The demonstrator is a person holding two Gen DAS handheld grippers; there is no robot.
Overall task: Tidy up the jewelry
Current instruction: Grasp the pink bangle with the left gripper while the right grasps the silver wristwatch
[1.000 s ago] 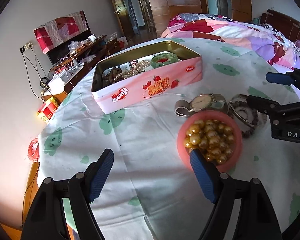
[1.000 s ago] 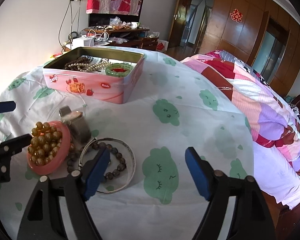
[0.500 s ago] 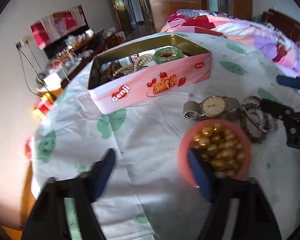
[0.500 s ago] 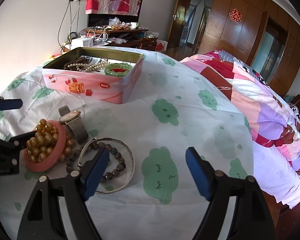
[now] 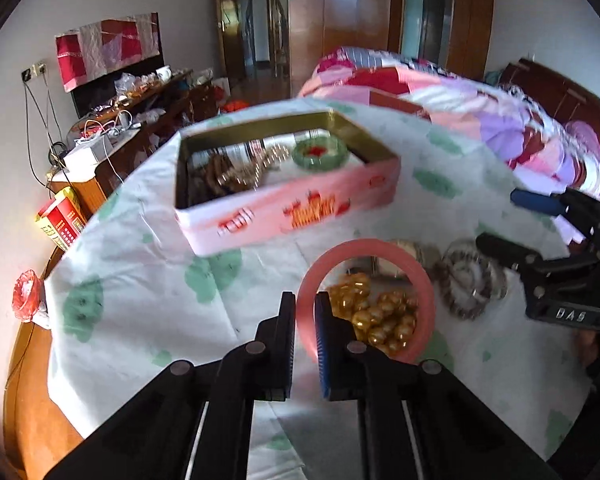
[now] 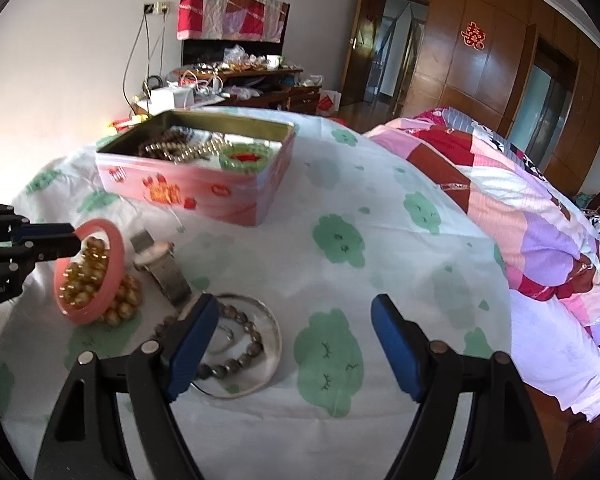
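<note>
Left wrist view showed the pink bangle [image 5: 416, 276] now clamped at its near rim by the left gripper [image 5: 305, 312] and tilted up off the gold beads [image 5: 380, 316], ready to be carried to the tin [image 5: 300, 208]; a second earlier those jaws were wide apart. The right gripper [image 6: 292, 340] hung open nearby.

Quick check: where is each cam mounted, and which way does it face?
Left wrist: on the left gripper, facing forward-down at the pink bangle it grips; right gripper visible.
Right wrist: on the right gripper, open, over the bead bracelet; left gripper visible.
Shared: bangle, gold beads, pink tin.
</note>
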